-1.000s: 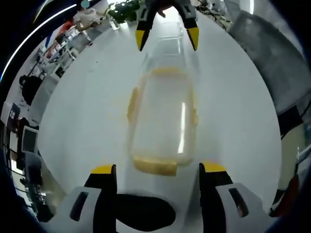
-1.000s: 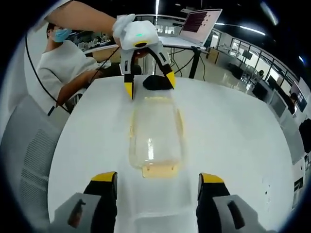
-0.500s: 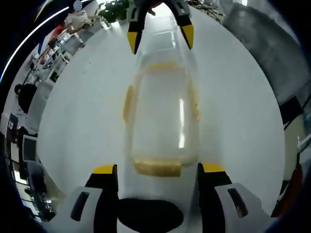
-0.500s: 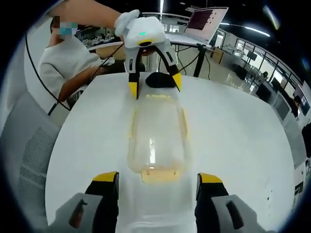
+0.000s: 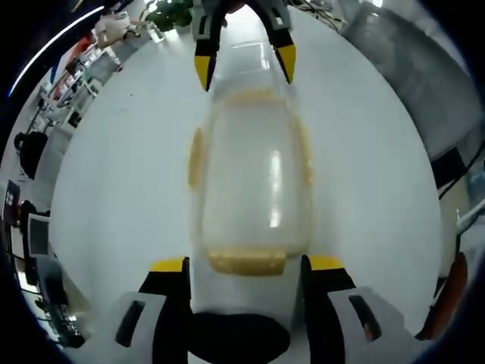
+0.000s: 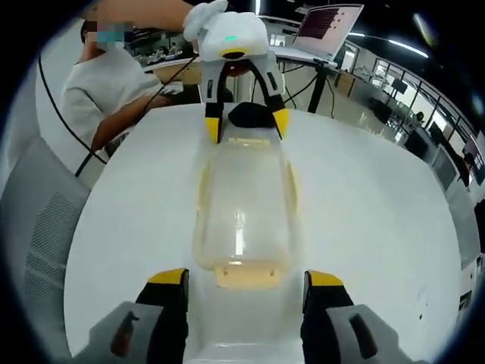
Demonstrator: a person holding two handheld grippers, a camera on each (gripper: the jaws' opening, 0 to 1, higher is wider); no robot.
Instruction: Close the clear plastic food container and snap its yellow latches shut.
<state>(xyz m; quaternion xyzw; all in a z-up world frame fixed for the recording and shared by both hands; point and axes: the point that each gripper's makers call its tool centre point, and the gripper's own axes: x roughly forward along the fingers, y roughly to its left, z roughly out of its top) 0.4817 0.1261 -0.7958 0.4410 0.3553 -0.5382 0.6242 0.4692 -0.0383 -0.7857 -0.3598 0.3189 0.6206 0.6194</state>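
A clear plastic food container (image 5: 250, 186) lies lengthwise on the round white table (image 5: 114, 189), its lid down over the body, with a yellow latch showing at each end and along each long side. The left claw (image 5: 245, 265) stands at one short end, its yellow-tipped jaws spread wide, wider than the container, with the near end latch (image 5: 247, 262) sitting between the tips; I cannot tell whether they touch it. From the right gripper view the same container (image 6: 244, 216) stretches away across the table (image 6: 364, 212), and the right claw (image 6: 247, 279) holds its jaws just as wide at the opposite short end, the end latch (image 6: 246, 274) lying between them and gripped by neither. Each claw shows in the other's view at the far end of the container, jaws pointing down either side of it. A person in a pale shirt (image 6: 95, 98) sits beyond the table, and an open laptop (image 6: 327, 23) stands on a stand behind
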